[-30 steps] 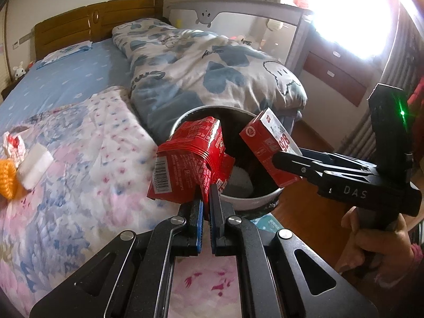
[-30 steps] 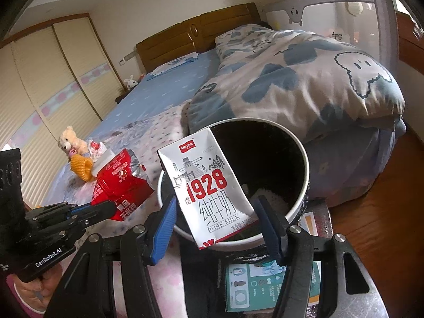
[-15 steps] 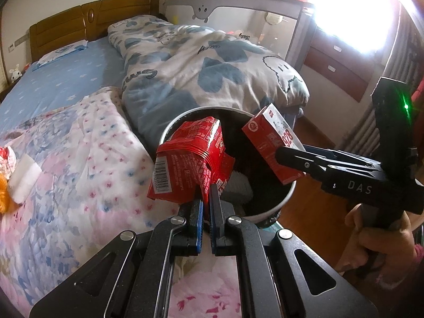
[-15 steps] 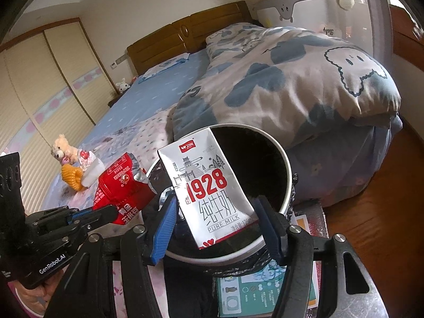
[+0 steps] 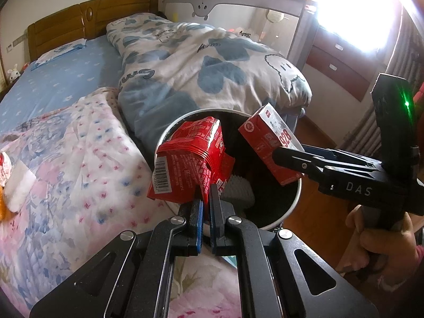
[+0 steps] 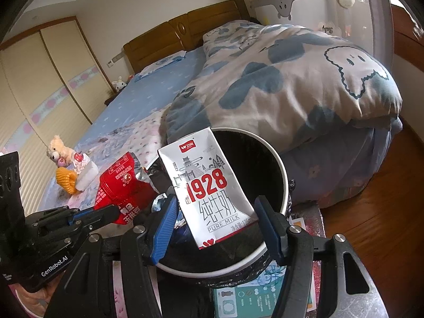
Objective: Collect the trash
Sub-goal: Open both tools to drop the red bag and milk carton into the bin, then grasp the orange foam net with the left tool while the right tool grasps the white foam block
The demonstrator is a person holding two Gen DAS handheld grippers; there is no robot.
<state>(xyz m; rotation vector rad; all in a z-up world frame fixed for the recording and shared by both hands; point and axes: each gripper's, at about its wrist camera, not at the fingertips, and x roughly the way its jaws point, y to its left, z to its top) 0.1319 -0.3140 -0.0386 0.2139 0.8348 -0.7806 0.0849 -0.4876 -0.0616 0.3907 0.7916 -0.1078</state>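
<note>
A crumpled red snack wrapper (image 5: pixel 188 159) is pinched at its lower edge by my left gripper (image 5: pixel 206 198), which is shut on it. It hangs over the near left rim of the white bin (image 5: pixel 291 206), which has a black liner. My right gripper (image 6: pixel 216 201) is shut on a white and red "1928" milk carton (image 6: pixel 209 185), held tilted over the bin's opening (image 6: pixel 283 180). The left wrist view shows the carton (image 5: pixel 267 145) above the bin's right side. The right wrist view shows the wrapper (image 6: pixel 119 182) to the left. Something white and crumpled (image 5: pixel 238 185) lies inside the bin.
The bed with a floral sheet (image 5: pixel 79 159) and a blue-patterned quilt (image 6: pixel 291 79) runs right behind the bin. A teddy bear (image 6: pixel 57 148), a yellow knitted thing (image 6: pixel 65 180) and a white block (image 6: pixel 87 176) lie on it. A teal booklet (image 6: pixel 243 299) lies under the bin. To the right is wooden floor (image 6: pixel 384 212).
Both grippers have shifted a little toward the bin with their loads; the bin looks larger and nearer. The toys on the bed have slid toward the left edge. Both grips are unchanged.
</note>
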